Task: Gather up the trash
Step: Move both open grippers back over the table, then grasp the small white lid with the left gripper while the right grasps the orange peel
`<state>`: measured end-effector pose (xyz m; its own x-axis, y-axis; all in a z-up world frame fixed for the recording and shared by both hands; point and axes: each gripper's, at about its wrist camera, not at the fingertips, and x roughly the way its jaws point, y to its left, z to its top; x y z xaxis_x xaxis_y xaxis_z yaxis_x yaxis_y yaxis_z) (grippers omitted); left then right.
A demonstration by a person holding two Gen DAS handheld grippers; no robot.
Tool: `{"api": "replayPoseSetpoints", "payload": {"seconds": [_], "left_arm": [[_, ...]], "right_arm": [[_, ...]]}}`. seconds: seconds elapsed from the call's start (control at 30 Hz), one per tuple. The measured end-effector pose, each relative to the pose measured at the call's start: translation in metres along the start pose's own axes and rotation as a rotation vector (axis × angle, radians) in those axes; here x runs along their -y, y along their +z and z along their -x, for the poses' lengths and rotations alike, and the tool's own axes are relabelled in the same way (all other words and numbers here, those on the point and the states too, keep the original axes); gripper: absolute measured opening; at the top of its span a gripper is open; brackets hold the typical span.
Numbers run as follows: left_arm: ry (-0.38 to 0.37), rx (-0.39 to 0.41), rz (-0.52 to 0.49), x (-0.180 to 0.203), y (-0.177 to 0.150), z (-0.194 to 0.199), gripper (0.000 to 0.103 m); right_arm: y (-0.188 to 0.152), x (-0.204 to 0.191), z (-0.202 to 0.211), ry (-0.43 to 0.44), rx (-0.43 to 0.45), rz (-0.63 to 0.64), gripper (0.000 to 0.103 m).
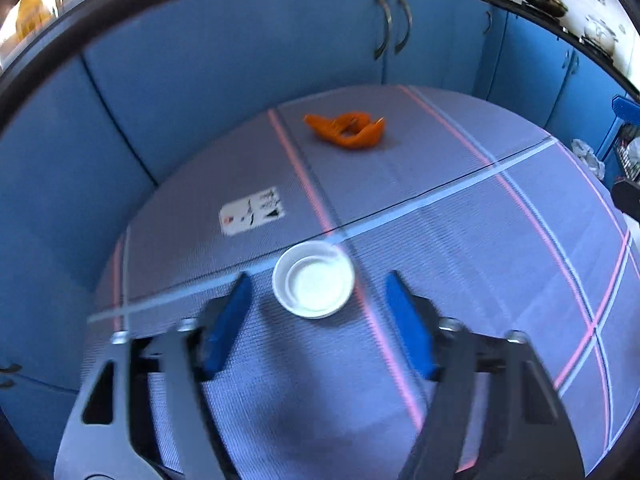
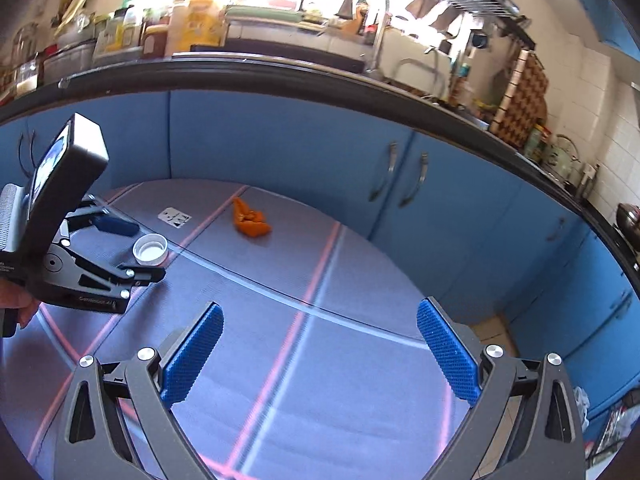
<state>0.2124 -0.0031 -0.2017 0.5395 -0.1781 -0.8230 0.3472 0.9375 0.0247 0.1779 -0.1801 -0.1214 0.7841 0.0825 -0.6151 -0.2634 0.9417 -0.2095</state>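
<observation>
A white bottle cap [image 1: 313, 279] lies open side up on the blue-grey checked tablecloth [image 1: 460, 264], just below the centre of the left wrist view. It sits ahead of and between the blue pads of the left gripper [image 1: 318, 284], whose jaws stand partly apart on either side of it; neither pad touches the cap, so nothing is gripped. In the right wrist view the same cap [image 2: 150, 249] shows at middle left, with one blue finger beyond it and the dark finger nearer the camera.

Higher in the left wrist view, above centre, a curl of orange peel [image 1: 349, 129] lies on the cloth, well apart from the cap. To the left of centre, between peel and cap but off to the side, lies a small white printed card [image 1: 251, 211].

The right gripper [image 2: 320, 352] fills the bottom of its own view, jaws spread wide with only bare cloth between the textured blue pads. At the left edge of that view a hand [image 2: 16, 304] holds the left gripper's dark body.

Beyond the table, across the top of both views, run blue cabinet doors [image 1: 248, 60] with curved metal handles, under a dark countertop [image 2: 280, 74] crowded with jars and bottles
</observation>
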Motion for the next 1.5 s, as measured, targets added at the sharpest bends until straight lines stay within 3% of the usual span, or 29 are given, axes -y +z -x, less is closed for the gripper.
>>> {"api": "replayPoseSetpoints", "payload": {"seconds": [0.07,0.17,0.63,0.8,0.87,0.93,1.03,1.1,1.3,1.5], "left_arm": [[-0.016,0.005,0.010,-0.006,0.000,-0.001,0.056],[-0.017,0.015,0.012,-0.012,0.000,-0.001,0.041],[0.091,0.080,0.117,-0.085,0.004,0.021,0.041],[0.099,0.084,0.122,-0.092,0.010,0.012,0.041],[0.095,0.085,0.121,-0.091,0.011,0.007,0.041],[0.089,0.085,0.121,-0.091,0.012,0.004,0.041],[0.080,0.079,0.119,-0.092,0.011,0.000,0.041],[0.077,0.076,0.117,-0.092,0.009,0.002,0.041],[0.060,0.068,0.088,-0.078,0.010,0.010,0.041],[0.028,0.079,0.033,-0.040,0.007,0.030,0.041]], "right_arm": [[0.003,-0.006,-0.008,0.008,-0.010,0.007,0.095],[0.008,-0.015,-0.021,0.022,-0.023,0.012,0.095],[0.058,-0.049,-0.114,0.140,-0.060,-0.006,0.095],[0.064,-0.056,-0.144,0.159,-0.096,-0.016,0.094],[0.065,-0.059,-0.151,0.171,-0.113,-0.008,0.082],[0.067,-0.061,-0.155,0.177,-0.131,0.001,0.054],[0.067,-0.061,-0.158,0.205,-0.160,0.005,0.034],[0.066,-0.061,-0.154,0.209,-0.159,0.011,0.026],[0.053,-0.064,-0.121,0.204,-0.160,0.053,0.019],[0.037,-0.054,-0.068,0.166,-0.136,0.080,0.018]]}}
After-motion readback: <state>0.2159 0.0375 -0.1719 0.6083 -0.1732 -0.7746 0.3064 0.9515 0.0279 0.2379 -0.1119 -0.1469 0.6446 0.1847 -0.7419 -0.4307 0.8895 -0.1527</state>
